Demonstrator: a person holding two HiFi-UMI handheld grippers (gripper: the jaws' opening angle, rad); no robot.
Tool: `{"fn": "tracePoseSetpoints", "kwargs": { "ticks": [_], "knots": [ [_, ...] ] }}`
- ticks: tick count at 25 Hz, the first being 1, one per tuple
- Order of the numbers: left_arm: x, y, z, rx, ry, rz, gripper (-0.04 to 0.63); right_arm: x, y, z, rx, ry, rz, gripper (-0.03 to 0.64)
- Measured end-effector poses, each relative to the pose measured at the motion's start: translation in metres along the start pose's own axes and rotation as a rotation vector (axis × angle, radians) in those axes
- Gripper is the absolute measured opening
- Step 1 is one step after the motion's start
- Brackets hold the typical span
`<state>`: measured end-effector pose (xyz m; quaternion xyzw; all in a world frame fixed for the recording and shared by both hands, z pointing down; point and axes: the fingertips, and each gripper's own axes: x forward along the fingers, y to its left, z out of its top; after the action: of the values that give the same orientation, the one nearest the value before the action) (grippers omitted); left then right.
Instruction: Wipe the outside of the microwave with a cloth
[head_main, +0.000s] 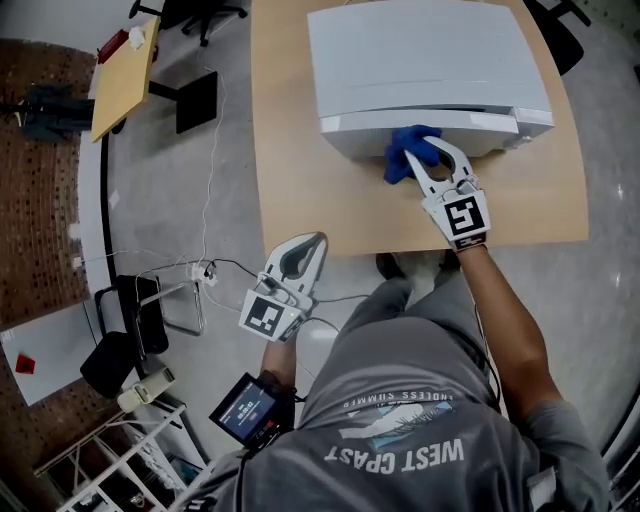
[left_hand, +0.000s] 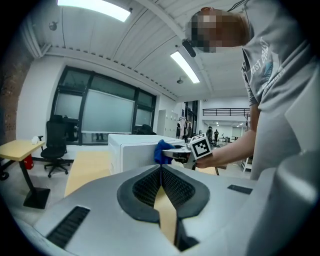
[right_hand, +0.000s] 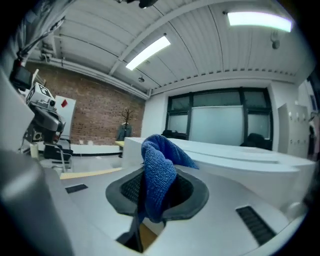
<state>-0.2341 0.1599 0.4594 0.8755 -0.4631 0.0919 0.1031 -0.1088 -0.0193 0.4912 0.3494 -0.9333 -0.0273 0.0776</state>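
Blue cloth (head_main: 408, 152) is bunching in the clamped right gripper (head_main: 434, 156) at the microwave (head_main: 430, 60) front, upper centre; flattening it would probably wipe better. The left gripper (head_main: 305, 244) is hanging closed, empty.

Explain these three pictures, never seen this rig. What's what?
No robot: a person holds a right hand-held gripper and a left hand-held gripper, each with two jaws. The head view looks down from a camera on the person's head. The other two views ride on the grippers, looking along their jaws. A white box-shaped microwave stands on a light wooden table. The right one is clamped on a blue knitted cloth at the microwave's front. The left one is shut and empty, near the table's edge.
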Motion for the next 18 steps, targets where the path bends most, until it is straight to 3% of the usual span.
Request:
{"fn": "tracePoseSetpoints", "kwargs": {
  "ticks": [4,6,7,13,16,18],
  "knots": [
    [0.008,0.002,-0.004,-0.013,-0.012,-0.043,0.023,-0.077,-0.092,-0.019,-0.051,0.124,-0.261,0.087],
    [0.007,0.003,-0.007,-0.023,-0.007,-0.050,0.023,-0.085,-0.102,-0.031,-0.045,0.152,-0.317,0.086],
    [0.006,0.004,-0.008,-0.025,-0.003,-0.050,0.023,-0.077,-0.092,-0.035,-0.042,0.156,-0.304,0.086],
    [-0.015,0.018,-0.013,-0.016,0.037,-0.010,0.023,0.047,0.056,-0.061,-0.078,0.177,0.032,0.087],
    [-0.027,0.025,-0.015,-0.005,0.059,0.022,0.023,0.095,0.131,-0.085,-0.165,0.224,0.233,0.087],
    [-0.034,0.029,-0.016,-0.003,0.068,0.041,0.023,0.110,0.144,-0.107,-0.180,0.285,0.278,0.087]
  ]
}}
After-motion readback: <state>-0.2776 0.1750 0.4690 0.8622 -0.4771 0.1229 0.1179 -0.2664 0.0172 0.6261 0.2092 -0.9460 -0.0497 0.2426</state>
